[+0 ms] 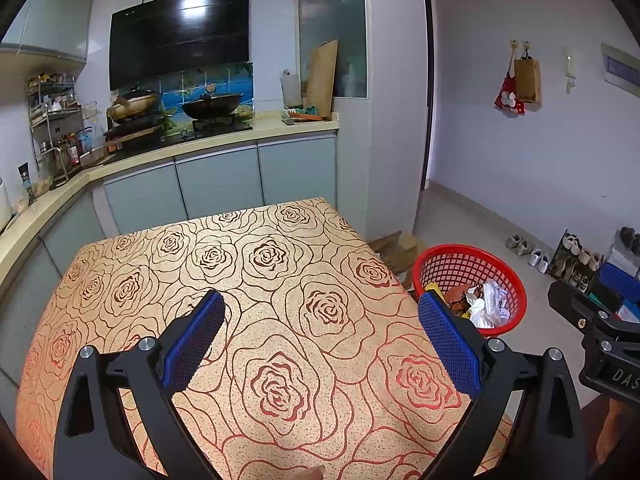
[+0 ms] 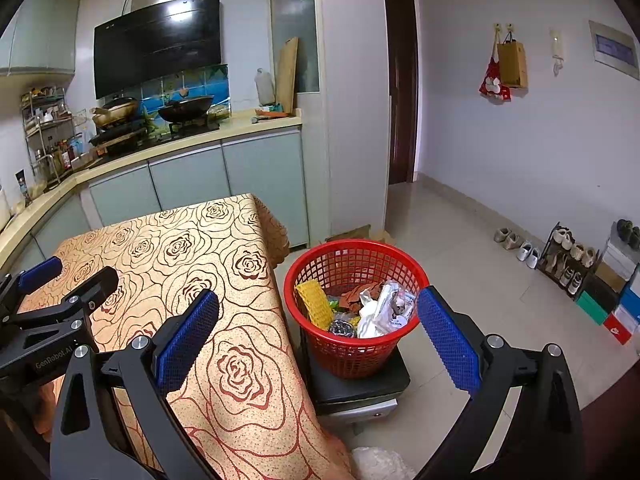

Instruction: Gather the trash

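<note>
Red basket (image 2: 354,308) on a dark stool (image 2: 360,384), just right of the table (image 2: 224,280), on the floor side. Already loaded w/ trash (image 2: 380,308): white plastic bag, yellow mesh piece at left wall, orange-brown wrapper toward the back, something dark and shiny at near edge. Same basket seen from left wrist view (image 1: 468,280), beyond the table's right edge.

Tabletop under rose-pattern cloth: no trash visible anywhere on it in either view. Small pale tip at bottom edge of left view, prob a fingertip; can't tell for sure. White crumpled thing (image 2: 380,466) on floor, near side, below stool — maybe plastic wrap or a bag, partly cut off by frame.

Left gripper (image 1: 320,320) over middle of table, jaws spread wide, nothing between pads. Right gripper (image 2: 318,322) near table's right edge, basket framed between its fingers, also wide apart, nothing held.

Step, as judged: collecting looks about done, or between pickups; table cleared, both tools free. Next move, if any: check the white item on floor near stool. If trash, right gripper drops low, closes on a loose fold, lifts over the rim, releases inside. Soft, crinkly stuff, so needs a deep bite to avoid slipping. Otherwise, nothing left in reach.
</note>
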Demonstrator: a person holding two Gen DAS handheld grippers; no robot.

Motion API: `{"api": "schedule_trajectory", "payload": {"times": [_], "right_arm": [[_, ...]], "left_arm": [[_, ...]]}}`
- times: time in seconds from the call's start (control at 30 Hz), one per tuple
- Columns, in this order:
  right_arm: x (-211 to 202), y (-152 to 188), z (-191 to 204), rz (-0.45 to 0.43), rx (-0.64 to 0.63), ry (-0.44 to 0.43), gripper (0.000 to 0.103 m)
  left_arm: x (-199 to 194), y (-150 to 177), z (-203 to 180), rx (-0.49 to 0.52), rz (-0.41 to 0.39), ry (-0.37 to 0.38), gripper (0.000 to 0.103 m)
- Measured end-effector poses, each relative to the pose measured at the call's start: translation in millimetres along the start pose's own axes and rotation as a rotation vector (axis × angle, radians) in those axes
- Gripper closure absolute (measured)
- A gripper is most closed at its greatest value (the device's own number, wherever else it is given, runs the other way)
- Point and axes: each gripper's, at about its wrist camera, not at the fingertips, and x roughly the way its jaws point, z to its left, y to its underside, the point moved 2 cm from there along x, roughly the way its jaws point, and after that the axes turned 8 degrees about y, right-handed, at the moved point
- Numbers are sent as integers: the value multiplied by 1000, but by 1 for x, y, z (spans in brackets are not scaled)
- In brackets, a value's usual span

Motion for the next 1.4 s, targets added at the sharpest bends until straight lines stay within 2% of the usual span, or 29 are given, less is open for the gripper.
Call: {"api": "schedule_trajectory", "payload": {"times": [1.4], "right_arm": [[-1,6,1,6,10,2,6]], "left_arm": [[-12,1,-4,19,-35,-13,9]]}}
